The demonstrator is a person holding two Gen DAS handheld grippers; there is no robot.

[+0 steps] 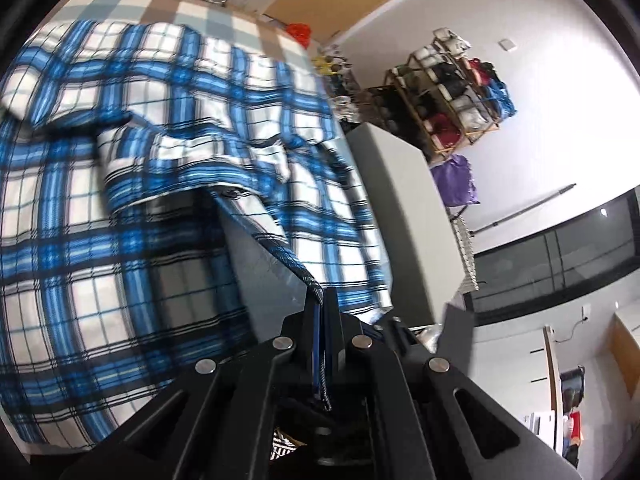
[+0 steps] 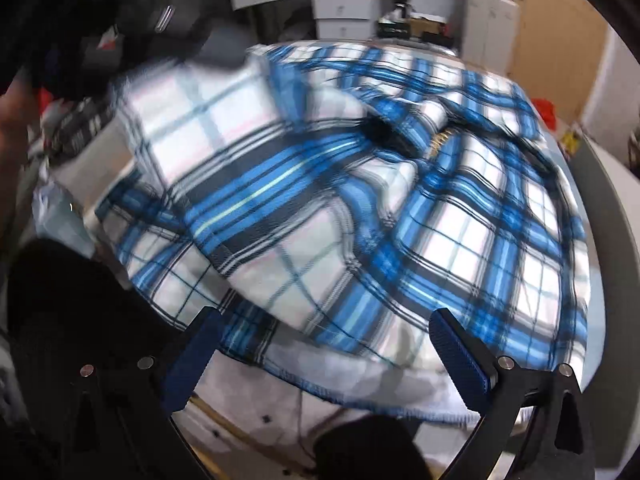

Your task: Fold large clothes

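Left tool (image 1: pixel 320 300), seen from its own wrist camera, has its jaws pressed together on a dark-stitched hem of the plaid shirt (image 1: pixel 140 200), a strip of fabric trapped between the pads. That shirt is white with broad blue bands and thin black lines, rumpled and partly lifted from the checked cloth (image 1: pixel 168 4) covering the worktop, with a folded flap and shadowed hollow near the middle.

From the right wrist camera, the right tool (image 2: pixel 324 340) stands spread wide, empty, just above the shirt's near hem (image 2: pixel 360 392). Motion blur smears the plaid.
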